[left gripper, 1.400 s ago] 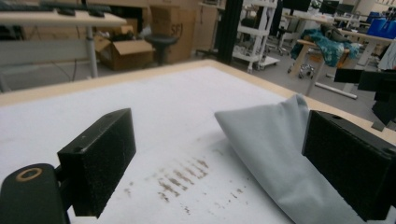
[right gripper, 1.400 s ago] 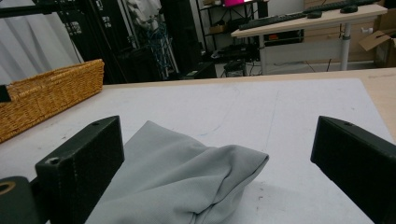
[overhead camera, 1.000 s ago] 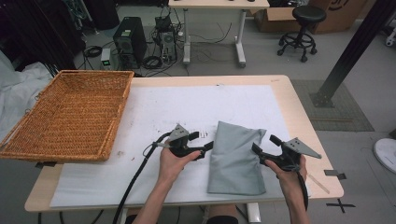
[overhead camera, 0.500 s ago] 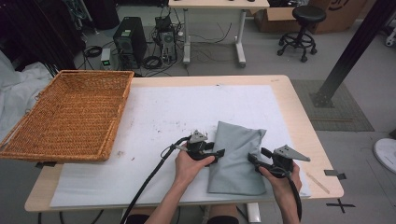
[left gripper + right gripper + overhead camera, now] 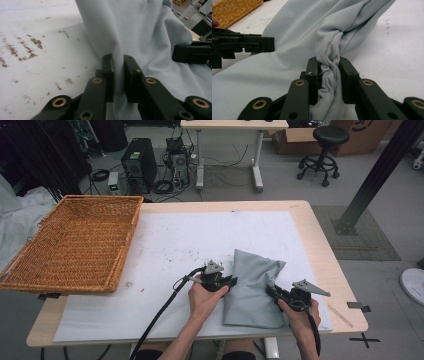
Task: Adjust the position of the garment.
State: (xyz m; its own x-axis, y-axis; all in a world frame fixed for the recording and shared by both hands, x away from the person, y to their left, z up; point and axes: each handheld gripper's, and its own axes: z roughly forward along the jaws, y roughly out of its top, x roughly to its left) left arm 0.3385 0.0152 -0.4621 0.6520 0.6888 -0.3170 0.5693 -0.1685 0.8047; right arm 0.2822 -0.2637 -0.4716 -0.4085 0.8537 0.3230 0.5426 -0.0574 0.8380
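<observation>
Both hands are now sitting closer in against the grey cloth (image 5: 255, 285) than a second ago, and both sets of jaws have just been closing, each with fabric between them. Nearest the person, at the front edge of the worktop (image 5: 320, 240), the right gripper (image 5: 274, 292) is pinching the cloth's right edge; in the right gripper view its jaws (image 5: 329, 75) are pressing on a bunched, twisted fold of the cloth (image 5: 312, 30). Just left of it, the left gripper (image 5: 231, 281) is biting the cloth's left edge, and in the left gripper view a thin upright pleat of the cloth (image 5: 140, 32) is standing pinched between its jaws (image 5: 118, 75), with the other gripper's black jaw showing at the right. The cloth itself is lying folded on the white, stained sheet (image 5: 190, 240) covering the worktop, between the two hands, its far end reaching toward the middle. Farther off, at the left edge of the worktop, a wicker basket (image 5: 75, 240) is sitting well apart from the cloth.
</observation>
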